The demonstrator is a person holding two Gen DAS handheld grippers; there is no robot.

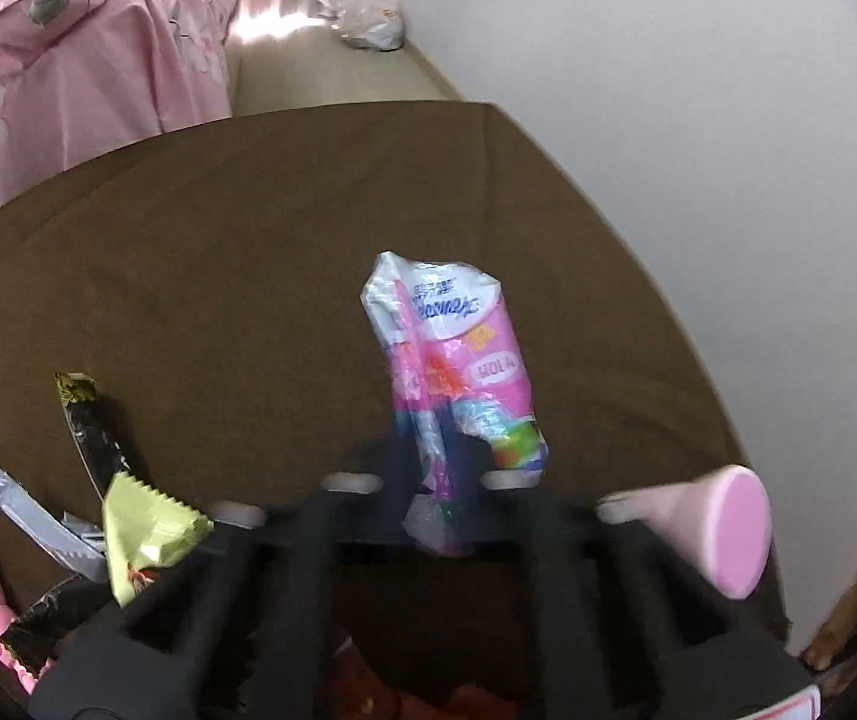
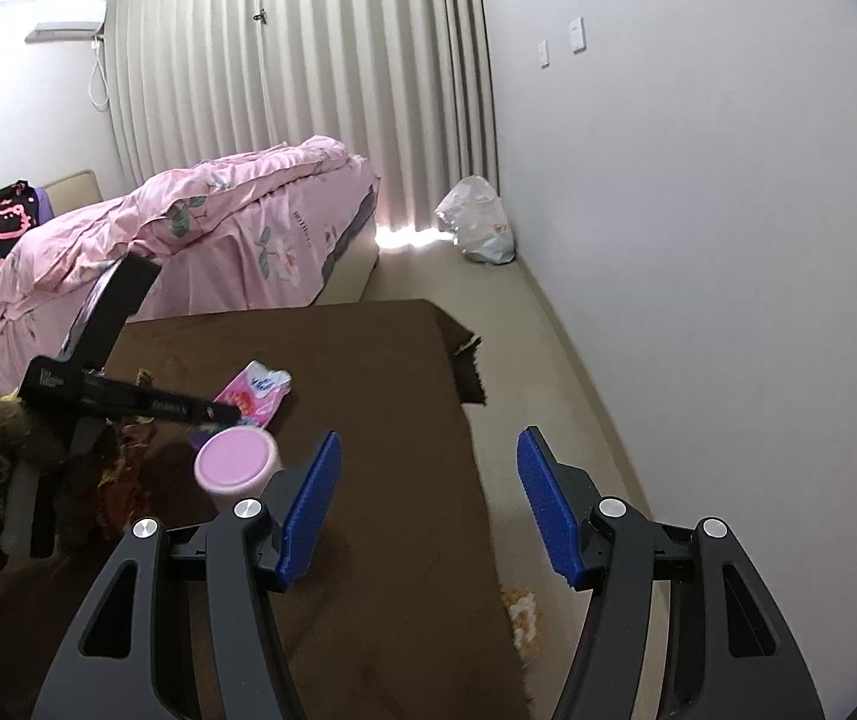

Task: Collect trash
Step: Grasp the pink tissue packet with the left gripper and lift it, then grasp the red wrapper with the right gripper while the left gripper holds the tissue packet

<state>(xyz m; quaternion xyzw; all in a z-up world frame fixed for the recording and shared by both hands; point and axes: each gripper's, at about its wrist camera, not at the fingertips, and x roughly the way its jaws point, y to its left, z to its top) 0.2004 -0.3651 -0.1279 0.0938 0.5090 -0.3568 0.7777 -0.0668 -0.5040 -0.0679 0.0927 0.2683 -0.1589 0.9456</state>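
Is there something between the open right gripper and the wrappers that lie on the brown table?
Yes. From the right gripper the wrappers lie beyond the pink cup and the left gripper, which is shut on the pink tissue pack. Both stand in that path over the brown table.

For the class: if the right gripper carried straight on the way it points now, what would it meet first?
Probably the brown table top. The open right gripper has nothing between its blue pads, and it tilts down over the bare cloth near the table's right edge. Depth is unclear, so it might slip past onto the floor.
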